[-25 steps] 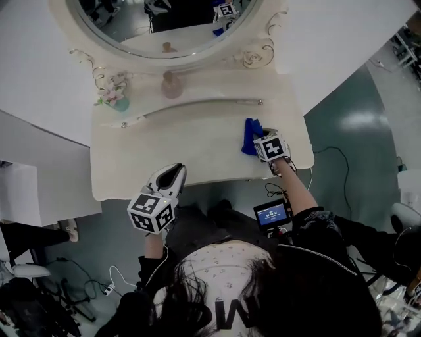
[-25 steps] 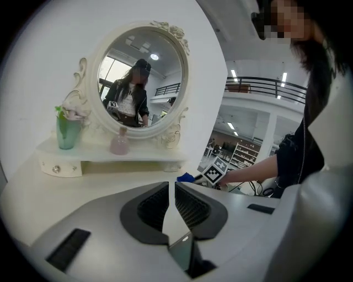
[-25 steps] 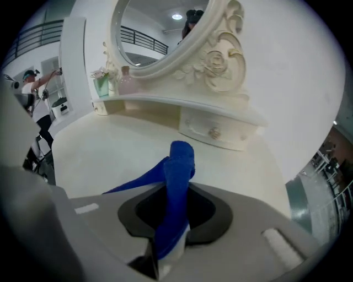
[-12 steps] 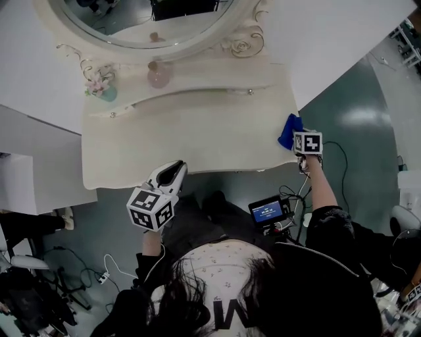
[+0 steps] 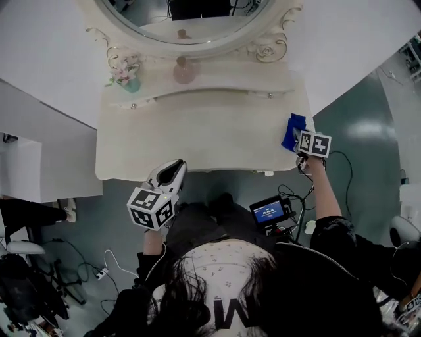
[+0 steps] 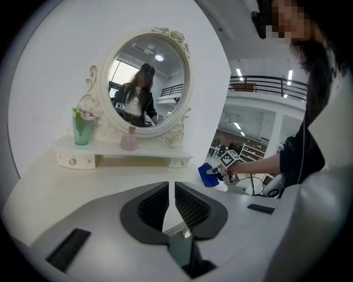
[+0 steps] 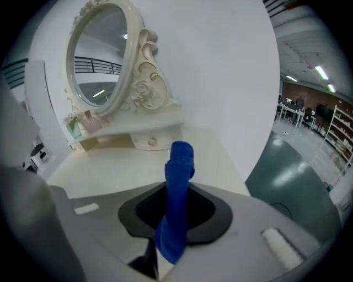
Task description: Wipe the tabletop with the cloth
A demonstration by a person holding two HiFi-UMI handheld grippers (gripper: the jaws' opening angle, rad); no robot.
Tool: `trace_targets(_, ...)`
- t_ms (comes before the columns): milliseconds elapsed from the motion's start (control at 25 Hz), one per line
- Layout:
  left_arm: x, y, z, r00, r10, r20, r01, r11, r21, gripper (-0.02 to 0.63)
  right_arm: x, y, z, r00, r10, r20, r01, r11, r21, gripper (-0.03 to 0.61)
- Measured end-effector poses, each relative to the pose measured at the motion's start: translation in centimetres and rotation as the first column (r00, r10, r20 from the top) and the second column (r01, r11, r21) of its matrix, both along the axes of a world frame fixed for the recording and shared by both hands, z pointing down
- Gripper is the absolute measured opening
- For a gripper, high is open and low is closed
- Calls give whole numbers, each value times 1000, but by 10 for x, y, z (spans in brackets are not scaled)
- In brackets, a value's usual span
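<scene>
Right gripper (image 5: pixel 299 139) sits at the counter's (image 5: pixel 197 141) 3 o'clock edge, jaws clamped on a blue cloth (image 5: pixel 293 131). In its own view the cloth stands up out of the jaws as a bunched strip, its top folded over. From above, the cloth lies over the counter's right rim, toward the front corner. Whether it presses on the surface I cannot tell. The person's arm runs back from that gripper toward 5 o'clock.

Left gripper (image 5: pixel 175 168) hangs off the counter's front edge at about 7 o'clock, just short of the top, pointing toward 1 o'clock. Its jaws are drawn in to a thin slit with nothing between them.

At the back of the counter, at 12 o'clock, stands an oval mirror (image 5: pixel 191 16) in a carved cream frame, on a low raised shelf (image 5: pixel 217 82). On that shelf a pink bottle (image 5: pixel 183 71) stands at 12 o'clock, right under the mirror. A green vase (image 5: pixel 131 83) with flowers stands at 11 o'clock, well apart from the bottle.

A small lit screen (image 5: pixel 271 212) hangs at the person's front, below the counter at 5 o'clock. Cables trail on the green floor (image 5: pixel 355 125).
</scene>
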State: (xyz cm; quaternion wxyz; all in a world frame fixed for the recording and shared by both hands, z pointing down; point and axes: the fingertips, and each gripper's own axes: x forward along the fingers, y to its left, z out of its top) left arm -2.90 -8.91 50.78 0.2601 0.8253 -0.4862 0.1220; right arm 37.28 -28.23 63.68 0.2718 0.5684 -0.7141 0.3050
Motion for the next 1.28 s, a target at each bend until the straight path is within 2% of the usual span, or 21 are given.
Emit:
trace_targets(200, -50, 25, -4, 1000, -28, -3, 28, 1000, 5, 14, -134, 4, -30, 983, -146, 109, 141, 988, 57, 83)
trace_targets(400, -125, 54, -8, 994, -107, -1, 107, 994, 13, 14, -299, 31, -43, 924, -336, 180, 327, 942, 79, 83)
trace_targets(680, -219, 101, -9, 982, -190, 11, 190, 982, 17, 14, -518, 106, -37, 792, -556, 253, 552, 829, 90, 83)
trace_targets(840, -259, 127, -6, 967, -252, 19, 252, 968, 12, 14, -619, 164, -19, 699, -657, 282, 669, 740, 68, 83)
trace_targets(960, -286, 144, -4, 954, -300, 23, 300, 954, 6, 14, -676, 200, -9, 641, -712, 288, 730, 681, 59, 83)
trace_targets(1080, -302, 159, -2, 941, -337, 26, 337, 941, 0, 14, -712, 220, 2, 603, -758, 249, 774, 632, 49, 83)
trace_targets(1160, -306, 166, -1, 937, -348, 24, 348, 937, -5, 15, -720, 223, 13, 600, -774, 204, 787, 617, 28, 83)
trace_targets(1280, -308, 168, 0, 939, -345, 19, 345, 939, -13, 14, -713, 216, 28, 623, -771, 132, 779, 627, -10, 83)
